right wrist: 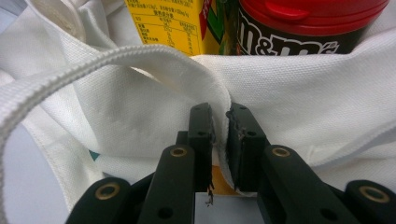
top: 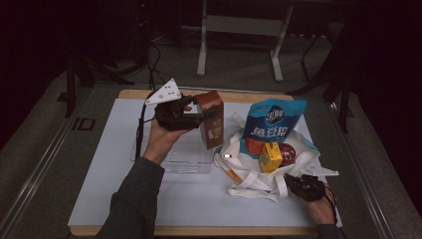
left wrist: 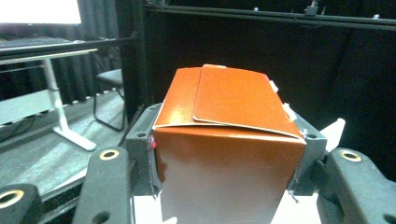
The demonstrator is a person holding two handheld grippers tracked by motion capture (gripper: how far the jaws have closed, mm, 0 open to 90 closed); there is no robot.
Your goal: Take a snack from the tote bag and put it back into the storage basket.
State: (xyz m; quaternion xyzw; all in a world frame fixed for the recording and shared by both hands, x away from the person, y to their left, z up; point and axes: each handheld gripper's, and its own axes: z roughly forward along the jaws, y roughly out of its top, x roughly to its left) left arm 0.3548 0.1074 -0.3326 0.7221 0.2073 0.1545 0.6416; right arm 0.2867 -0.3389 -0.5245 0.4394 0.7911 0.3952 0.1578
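Over the table's far-left part, left gripper (top: 191, 113) is clamped on a brown carton (top: 211, 119), held upright above a clear tray (top: 189, 154). Near-right, right gripper (top: 298, 181) pinches the white tote bag (top: 259, 181) fabric w/ jaws nearly closed. Bag holds a blue snack pouch (top: 271, 124), yellow juice box (top: 271, 157) & red-lidded jar (top: 287, 152).

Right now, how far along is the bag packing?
Done: blue snack pouch, yellow juice box and red-lidded candy jar sit in the white canvas tote. In hand: left gripper holds the brown carton; right gripper pinches the tote's rim. Left: bagging the carton.
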